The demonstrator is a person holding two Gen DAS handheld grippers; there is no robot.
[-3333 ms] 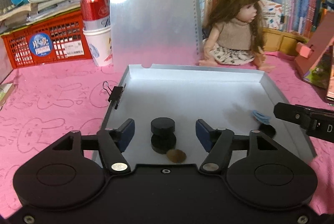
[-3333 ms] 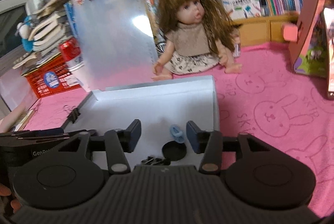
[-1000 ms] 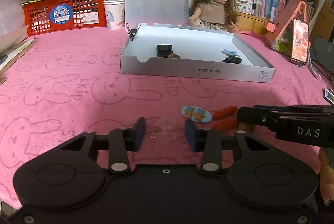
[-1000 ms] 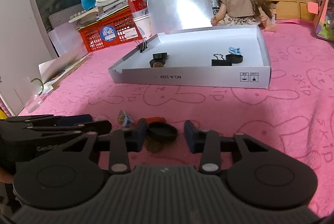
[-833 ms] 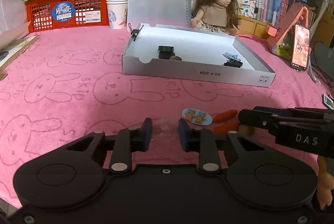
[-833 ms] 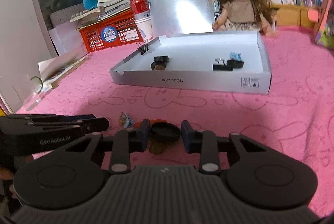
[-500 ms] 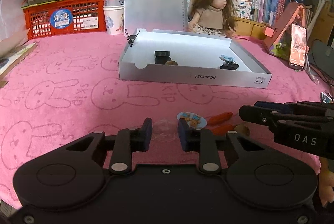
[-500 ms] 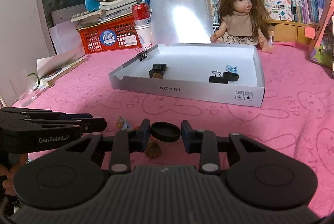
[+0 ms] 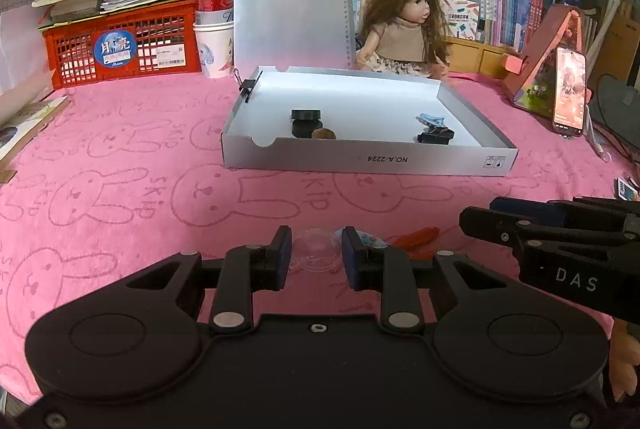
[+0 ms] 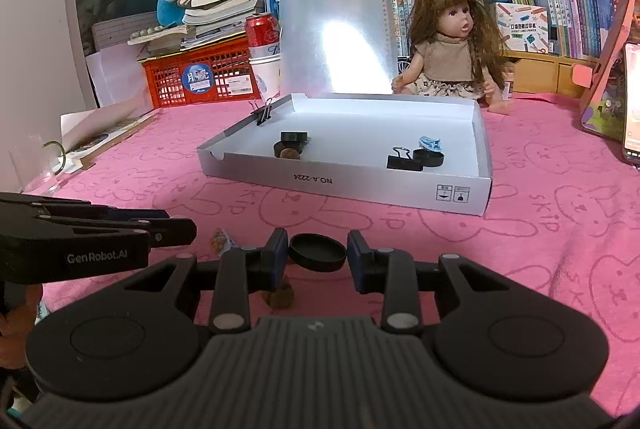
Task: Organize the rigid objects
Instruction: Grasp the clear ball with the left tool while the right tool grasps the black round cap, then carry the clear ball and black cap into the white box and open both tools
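My left gripper is shut on a clear plastic lid and holds it just above the pink cloth. My right gripper is shut on a black round lid, lifted off the cloth. A brown nut lies under the right gripper. A patterned oval piece and orange sticks lie between the grippers. The white box ahead holds stacked black lids, a brown nut, a binder clip and a blue clip.
A doll sits behind the box, beside an upright clear clipboard. A red basket, a paper cup with a can and books stand at the back left. A phone on a pink stand stands at the right.
Both grippers pulled back from the box to the near cloth and closed, the left on the clear lid, the right on the black lid. Both have since risen slightly.
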